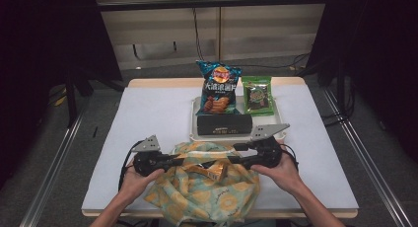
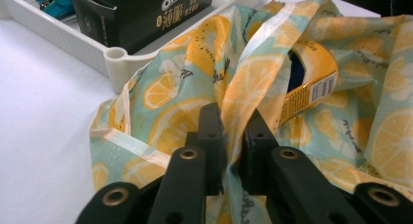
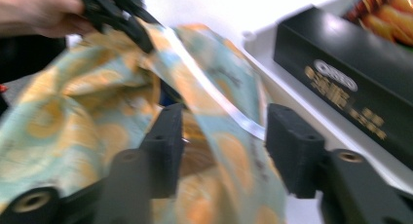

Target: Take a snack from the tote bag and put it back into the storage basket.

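A cloth bag (image 1: 207,190) printed with orange slices lies at the table's front edge. A yellow snack packet (image 1: 216,171) sticks out of its mouth. From the left, my left gripper (image 1: 183,161) reaches the bag's rim. In the left gripper view it (image 2: 233,136) is shut on a fold of the bag's fabric (image 2: 253,83), with the yellow packet (image 2: 311,80) just beyond. From the right, my right gripper (image 1: 230,160) meets the opposite rim. In the blurred right gripper view it (image 3: 226,136) is open, and the bag's pale rim band (image 3: 214,97) runs between the jaws.
Behind the bag stands a white tray (image 1: 193,123) that holds a black biscuit box (image 1: 224,123), a blue crisps bag (image 1: 217,86) and a green packet (image 1: 257,95). White covering (image 1: 148,113) spreads over the table to both sides. The tray's corner (image 2: 114,56) is close to the bag.
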Motion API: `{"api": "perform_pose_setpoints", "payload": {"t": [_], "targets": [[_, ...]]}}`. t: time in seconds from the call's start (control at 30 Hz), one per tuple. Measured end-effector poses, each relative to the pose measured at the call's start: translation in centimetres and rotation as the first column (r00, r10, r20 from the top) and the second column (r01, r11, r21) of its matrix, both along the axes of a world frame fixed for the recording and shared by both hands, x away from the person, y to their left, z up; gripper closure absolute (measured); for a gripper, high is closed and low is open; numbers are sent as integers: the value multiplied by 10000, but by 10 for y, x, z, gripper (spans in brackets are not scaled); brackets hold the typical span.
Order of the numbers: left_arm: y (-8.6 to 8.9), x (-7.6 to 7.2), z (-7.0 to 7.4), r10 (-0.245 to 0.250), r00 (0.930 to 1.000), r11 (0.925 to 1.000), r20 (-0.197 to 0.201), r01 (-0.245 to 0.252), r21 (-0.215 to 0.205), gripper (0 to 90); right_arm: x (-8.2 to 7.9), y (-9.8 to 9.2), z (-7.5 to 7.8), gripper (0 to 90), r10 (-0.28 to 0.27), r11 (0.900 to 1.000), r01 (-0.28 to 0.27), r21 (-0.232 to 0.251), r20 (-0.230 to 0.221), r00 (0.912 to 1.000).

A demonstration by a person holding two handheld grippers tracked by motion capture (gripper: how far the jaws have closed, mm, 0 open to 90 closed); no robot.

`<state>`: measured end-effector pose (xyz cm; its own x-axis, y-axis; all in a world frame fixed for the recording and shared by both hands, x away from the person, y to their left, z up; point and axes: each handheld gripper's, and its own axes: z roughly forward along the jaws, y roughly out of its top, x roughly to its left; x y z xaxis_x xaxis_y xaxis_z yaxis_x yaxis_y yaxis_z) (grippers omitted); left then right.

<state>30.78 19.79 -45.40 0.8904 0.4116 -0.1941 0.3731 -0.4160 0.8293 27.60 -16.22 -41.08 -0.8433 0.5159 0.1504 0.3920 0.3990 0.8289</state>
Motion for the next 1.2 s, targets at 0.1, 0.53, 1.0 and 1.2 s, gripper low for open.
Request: {"api": "perform_pose_setpoints", "payload": {"t": [0.1, 0.53, 1.0, 1.2], "targets": [[-2, 0, 1, 5, 10000, 10000, 28, -5, -44, 849, -5, 11, 5, 722, 585, 9983, -585, 9, -27, 9983], [-4, 2, 2, 238, 9997, 9997, 35, -237, -105, 861, 14, 60, -21, 687, 1182, 9884, -1245, -874, -740, 9902], [-3, 5, 2, 395, 9992, 9989, -80, -397, -254, 858, 20, 84, -38, 355, 1085, 9677, -1329, -2143, -1221, 9866], [-3, 5, 1, 456, 9989, 9983, -141, -461, -360, 857, 30, 92, -44, 350, 1295, 9559, -1714, -2383, -1817, 9748]]}}
